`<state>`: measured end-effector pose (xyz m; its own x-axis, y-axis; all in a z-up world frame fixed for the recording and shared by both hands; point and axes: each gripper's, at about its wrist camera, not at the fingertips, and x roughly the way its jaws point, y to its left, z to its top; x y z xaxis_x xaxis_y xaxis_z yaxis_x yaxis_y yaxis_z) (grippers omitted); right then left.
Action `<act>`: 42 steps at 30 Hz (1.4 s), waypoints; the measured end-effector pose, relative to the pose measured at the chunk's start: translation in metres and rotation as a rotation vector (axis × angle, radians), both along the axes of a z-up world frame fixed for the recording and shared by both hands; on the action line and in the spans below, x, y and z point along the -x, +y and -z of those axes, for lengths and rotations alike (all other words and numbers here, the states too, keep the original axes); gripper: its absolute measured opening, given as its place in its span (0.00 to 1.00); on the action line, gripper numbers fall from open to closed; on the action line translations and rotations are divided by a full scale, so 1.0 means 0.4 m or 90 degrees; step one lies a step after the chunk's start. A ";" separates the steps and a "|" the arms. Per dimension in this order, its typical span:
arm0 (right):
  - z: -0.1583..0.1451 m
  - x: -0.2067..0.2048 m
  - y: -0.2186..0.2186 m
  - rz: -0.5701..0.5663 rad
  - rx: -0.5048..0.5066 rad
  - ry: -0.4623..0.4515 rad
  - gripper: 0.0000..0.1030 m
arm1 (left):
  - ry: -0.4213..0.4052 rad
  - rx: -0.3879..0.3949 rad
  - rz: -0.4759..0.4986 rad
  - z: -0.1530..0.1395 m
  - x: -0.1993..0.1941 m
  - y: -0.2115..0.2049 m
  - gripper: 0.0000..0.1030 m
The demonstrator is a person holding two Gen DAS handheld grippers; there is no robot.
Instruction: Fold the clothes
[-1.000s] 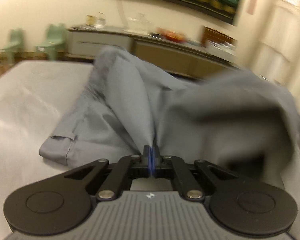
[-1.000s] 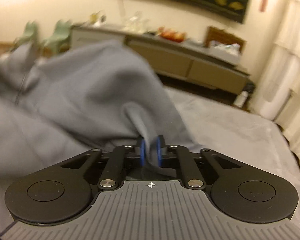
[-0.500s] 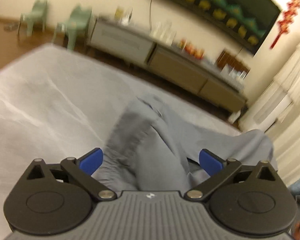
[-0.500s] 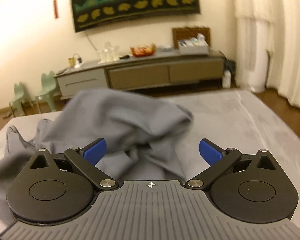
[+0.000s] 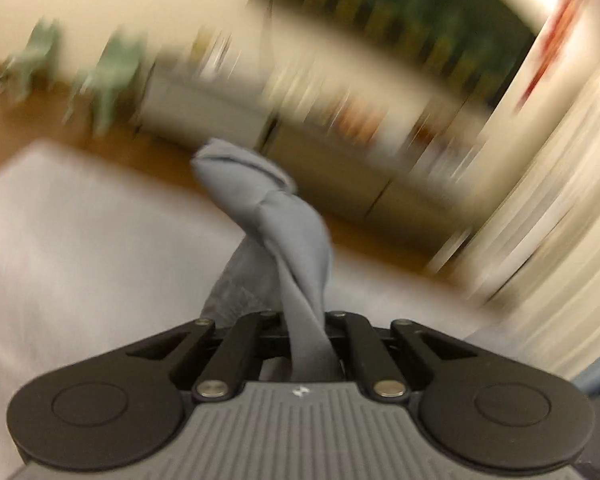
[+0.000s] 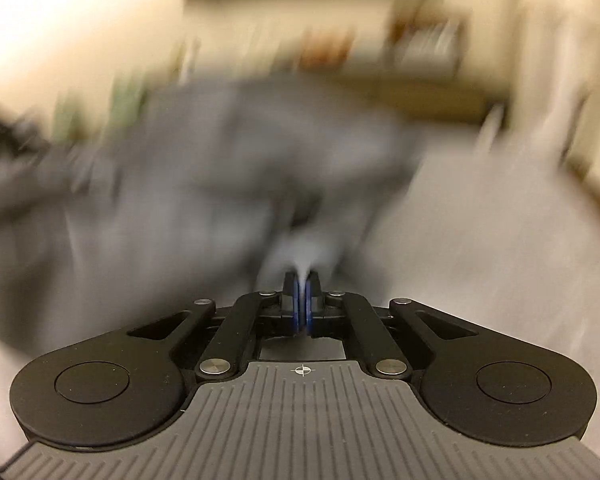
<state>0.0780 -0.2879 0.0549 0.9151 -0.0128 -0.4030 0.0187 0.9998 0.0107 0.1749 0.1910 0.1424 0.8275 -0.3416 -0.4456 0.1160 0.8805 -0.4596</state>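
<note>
Folding had barely begun: both claws, left claw (image 5: pixel 306 334) and right claw (image 6: pixel 302 294), were clamped on the grey garment (image 5: pixel 284 232), bunched mid-frame above the bed (image 5: pixel 60 240), nothing folded yet.

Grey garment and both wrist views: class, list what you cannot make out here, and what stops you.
- Left wrist view: the left gripper pads are hidden by the grey garment twisted over them.
- Left wrist view: items on the sideboard are smeared by motion blur.
- Right wrist view: the garment's shape and type are lost to blur; only the cloth at the right gripper reads.
</note>
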 end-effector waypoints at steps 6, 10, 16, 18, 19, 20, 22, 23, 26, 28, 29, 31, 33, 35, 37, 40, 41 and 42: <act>-0.075 0.100 0.049 -0.066 -0.015 -0.093 0.01 | -0.062 -0.068 -0.118 0.017 0.297 0.192 0.05; 0.073 0.019 0.083 -0.070 -0.030 0.135 0.32 | 0.211 -0.081 -0.166 0.299 0.303 0.285 0.17; 0.097 0.130 -0.005 0.002 -0.096 0.111 0.85 | 0.262 -0.025 -0.189 0.402 0.331 0.294 0.60; 0.118 0.131 -0.004 0.013 -0.109 0.133 0.85 | 0.259 -0.023 -0.187 0.392 0.314 0.275 0.60; 0.129 0.130 -0.003 0.019 -0.115 0.144 0.85 | 0.252 -0.020 -0.189 0.384 0.318 0.273 0.60; 0.140 0.129 -0.001 0.024 -0.122 0.156 0.85 | 0.244 -0.012 -0.196 0.378 0.327 0.278 0.61; 0.160 0.106 -0.001 0.020 -0.137 0.177 0.85 | 0.230 0.005 -0.207 0.369 0.344 0.285 0.63; 0.165 0.094 -0.009 0.018 -0.157 0.185 0.85 | 0.228 0.019 -0.212 0.369 0.347 0.283 0.66; 0.182 0.095 -0.052 0.011 -0.275 0.207 0.86 | 0.235 0.037 -0.221 0.378 0.342 0.300 0.70; 0.202 0.119 -0.092 0.007 -0.373 0.219 0.85 | 0.239 0.039 -0.223 0.388 0.328 0.315 0.73; 0.213 0.132 -0.110 0.002 -0.417 0.224 0.85 | 0.242 0.040 -0.223 0.393 0.322 0.316 0.74; 0.243 0.154 -0.142 -0.004 -0.503 0.234 0.82 | 0.251 0.040 -0.217 0.405 0.311 0.306 0.74; 0.275 0.171 -0.167 -0.004 -0.578 0.245 0.82 | 0.256 0.038 -0.210 0.417 0.305 0.291 0.74; 0.301 0.166 -0.173 0.004 -0.605 0.259 0.82 | 0.259 0.034 -0.207 0.429 0.300 0.276 0.74; 0.322 0.141 -0.166 0.008 -0.619 0.272 0.80 | 0.261 0.036 -0.207 0.442 0.295 0.269 0.75; 0.344 0.083 -0.145 0.028 -0.617 0.274 0.79 | 0.250 0.023 -0.214 0.447 0.294 0.257 0.76; 0.349 0.064 -0.139 0.042 -0.610 0.272 0.78 | 0.248 0.014 -0.216 0.446 0.291 0.253 0.75; 0.353 0.045 -0.132 0.056 -0.604 0.269 0.75 | 0.246 0.003 -0.218 0.445 0.287 0.248 0.71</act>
<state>0.0599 -0.3408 -0.0864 0.7078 0.4165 -0.5705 0.2769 0.5794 0.7666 0.0600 0.2902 -0.0357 0.6671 -0.0831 -0.7403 -0.3575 0.8361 -0.4160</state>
